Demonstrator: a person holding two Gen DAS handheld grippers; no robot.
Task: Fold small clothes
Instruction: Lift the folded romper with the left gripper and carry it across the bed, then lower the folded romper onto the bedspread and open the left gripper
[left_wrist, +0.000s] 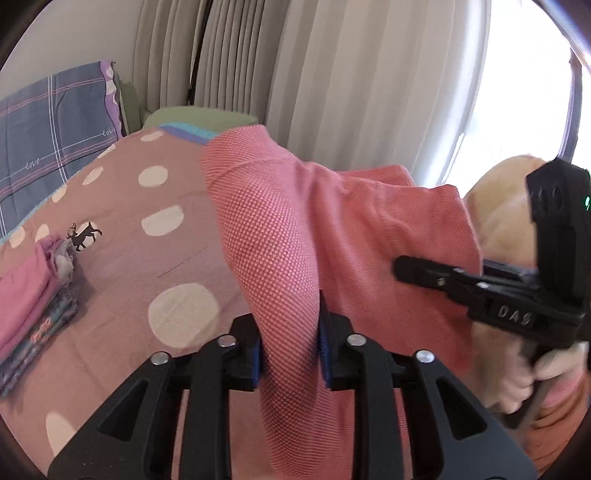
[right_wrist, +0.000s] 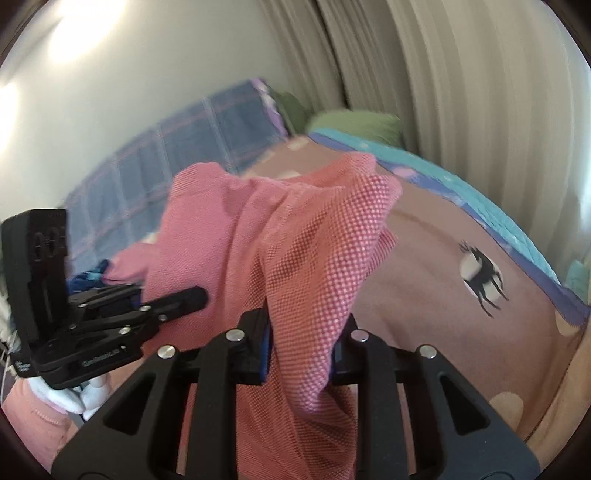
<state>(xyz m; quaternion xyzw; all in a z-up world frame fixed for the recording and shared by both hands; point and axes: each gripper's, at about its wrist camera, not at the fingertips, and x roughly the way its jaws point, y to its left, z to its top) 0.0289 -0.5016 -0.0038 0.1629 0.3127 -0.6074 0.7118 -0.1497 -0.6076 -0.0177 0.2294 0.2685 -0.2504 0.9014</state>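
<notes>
The left tongs (left_wrist: 290, 343) are clamped on a fold of the coral-pink mesh garment (left_wrist: 295, 221), the cloth pinched between the blue pads (left_wrist: 325, 343) and rising out of them in a thick ridge. The right tongs (right_wrist: 303, 343) are likewise closed on another part of the same garment, which bunches up above them — so the piece hangs lifted between the two tools, above the bed rather than lying flat on it. In the left wrist view the right tool comes in from the right edge, gripped by the person's hand (left_wrist: 517, 384). Below and around the garment spreads the bedspread (left_wrist: 122, 199), dusty pink with cream dots and a small black deer print (left_wrist: 84, 236). At its left edge sits a stack of folded clothes (left_wrist: 33, 295), pink on top and patterned beneath. Toward the head of the bed leans a blue plaid pillow (left_wrist: 51, 122) with a purple border, and beside it a green cushion (left_wrist: 199, 116). A turquoise quilt edge (right_wrist: 461, 192) runs along the far side. Behind stand beige pleated curtains (left_wrist: 332, 66), a plain pale wall (right_wrist: 147, 55), and a bright window (left_wrist: 528, 103) — washed out by daylight.
</notes>
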